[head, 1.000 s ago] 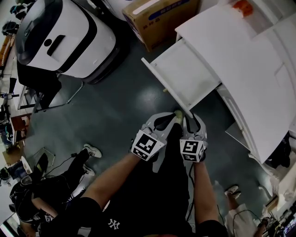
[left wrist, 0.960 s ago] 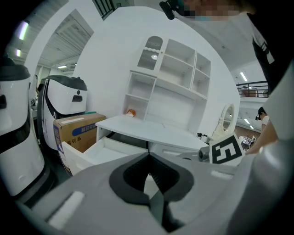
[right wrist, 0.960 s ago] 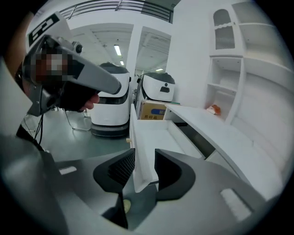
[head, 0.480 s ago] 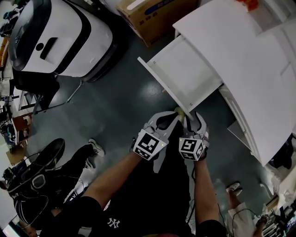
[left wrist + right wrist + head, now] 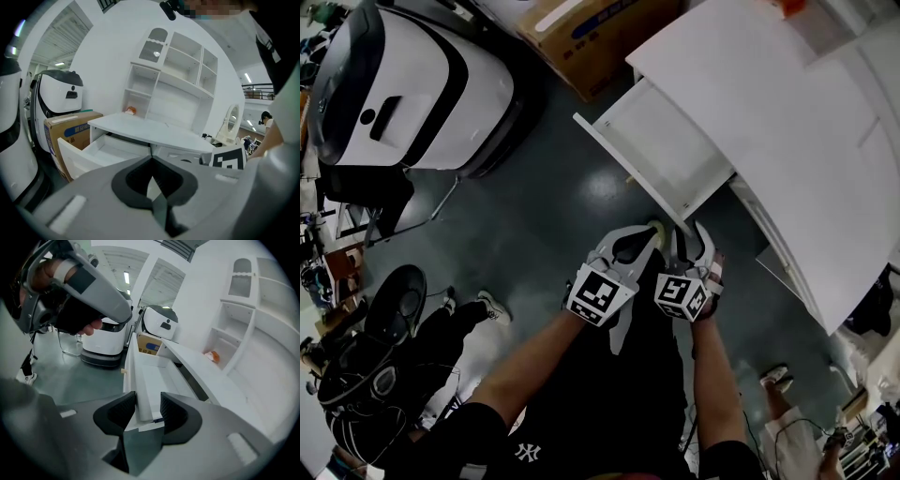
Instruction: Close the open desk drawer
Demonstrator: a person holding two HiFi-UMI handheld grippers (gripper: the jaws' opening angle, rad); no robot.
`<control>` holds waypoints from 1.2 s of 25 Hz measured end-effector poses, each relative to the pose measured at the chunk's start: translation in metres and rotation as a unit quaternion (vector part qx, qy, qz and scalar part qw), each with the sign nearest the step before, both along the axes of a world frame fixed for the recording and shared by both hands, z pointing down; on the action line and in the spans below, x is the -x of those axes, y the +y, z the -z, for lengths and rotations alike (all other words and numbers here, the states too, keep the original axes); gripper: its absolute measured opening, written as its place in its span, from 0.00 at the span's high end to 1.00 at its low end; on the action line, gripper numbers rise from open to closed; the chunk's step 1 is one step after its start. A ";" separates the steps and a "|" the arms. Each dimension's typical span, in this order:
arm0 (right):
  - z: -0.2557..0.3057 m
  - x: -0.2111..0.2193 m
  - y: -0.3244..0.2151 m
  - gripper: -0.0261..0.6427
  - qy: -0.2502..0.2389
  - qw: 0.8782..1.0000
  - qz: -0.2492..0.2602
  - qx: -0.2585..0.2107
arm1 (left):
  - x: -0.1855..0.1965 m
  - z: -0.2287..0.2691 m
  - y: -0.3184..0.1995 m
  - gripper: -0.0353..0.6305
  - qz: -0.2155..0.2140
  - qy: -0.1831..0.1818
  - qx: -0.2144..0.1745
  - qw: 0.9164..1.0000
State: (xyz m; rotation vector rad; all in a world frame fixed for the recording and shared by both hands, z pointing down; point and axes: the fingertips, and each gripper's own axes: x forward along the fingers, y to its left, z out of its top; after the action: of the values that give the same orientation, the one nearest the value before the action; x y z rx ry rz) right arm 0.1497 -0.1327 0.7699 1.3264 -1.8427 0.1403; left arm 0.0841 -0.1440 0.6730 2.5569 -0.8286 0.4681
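The white drawer (image 5: 667, 150) stands pulled out of the white desk (image 5: 769, 112), its front panel (image 5: 623, 169) running toward me. My right gripper (image 5: 688, 234) is at the panel's near end. In the right gripper view the drawer front (image 5: 143, 390) lies between that gripper's (image 5: 147, 406) dark pads, with a gap on one side; its jaws have just been opening. My left gripper (image 5: 654, 230) hangs just left of it, shut on nothing, its tips meeting (image 5: 151, 158) in front of the drawer (image 5: 89, 152).
A big white and black machine (image 5: 412, 84) and a cardboard box (image 5: 591, 37) stand on the dark floor beyond the drawer. A person in black (image 5: 384, 366) is at lower left, and another person's foot (image 5: 773, 378) at lower right. An orange object (image 5: 794, 7) lies on the desk.
Both grippers have edged forward and down to the drawer's near corner. The right one has rolled a little and its jaws stand wider. The person at lower left has shifted.
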 end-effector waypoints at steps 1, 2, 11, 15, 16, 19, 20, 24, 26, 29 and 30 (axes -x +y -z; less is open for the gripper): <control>0.000 -0.004 -0.002 0.68 0.007 1.000 0.000 -0.004 | -0.004 0.000 -0.001 0.95 0.000 0.000 -0.001 1.000; -0.001 -0.009 -0.003 0.68 0.013 1.000 0.000 -0.007 | -0.008 0.000 -0.001 0.95 0.000 0.000 -0.002 1.000; -0.001 -0.040 -0.033 0.67 0.042 0.999 -0.018 -0.020 | -0.023 -0.002 -0.025 0.95 0.003 0.000 -0.002 1.000; 0.004 -0.053 -0.044 0.65 0.055 0.998 -0.028 -0.030 | -0.030 -0.006 -0.029 0.95 0.007 0.001 0.005 1.000; 0.005 -0.056 -0.047 0.65 0.054 0.997 -0.033 -0.033 | -0.032 -0.007 -0.031 0.95 0.008 0.001 0.005 1.000; 0.003 -0.066 -0.056 0.65 0.058 0.997 -0.045 -0.038 | -0.038 -0.009 -0.037 0.95 0.005 0.000 0.003 1.000; 0.003 -0.070 -0.059 0.65 0.061 0.996 -0.048 -0.038 | -0.039 -0.009 -0.039 0.95 0.006 0.000 0.003 1.000; 0.002 -0.080 -0.066 0.63 0.074 0.995 -0.054 -0.038 | -0.044 -0.011 -0.045 0.95 0.012 0.000 0.007 1.000; 0.005 -0.082 -0.071 0.63 0.086 0.995 -0.046 -0.038 | -0.048 -0.011 -0.050 0.95 0.013 0.000 0.008 1.000; 0.005 -0.084 -0.075 0.63 0.093 0.993 -0.046 -0.049 | -0.051 -0.013 -0.055 0.95 0.014 0.002 0.009 1.000; 0.004 -0.085 -0.076 0.63 0.095 0.993 -0.047 -0.054 | -0.052 -0.014 -0.056 0.95 0.014 0.002 0.010 1.000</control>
State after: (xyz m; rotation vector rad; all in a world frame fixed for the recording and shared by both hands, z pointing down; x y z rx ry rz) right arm 0.2349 -0.2087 0.7654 1.4502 -1.6473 -0.0371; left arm 0.1366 -0.1999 0.6868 2.5251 -0.8527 0.4610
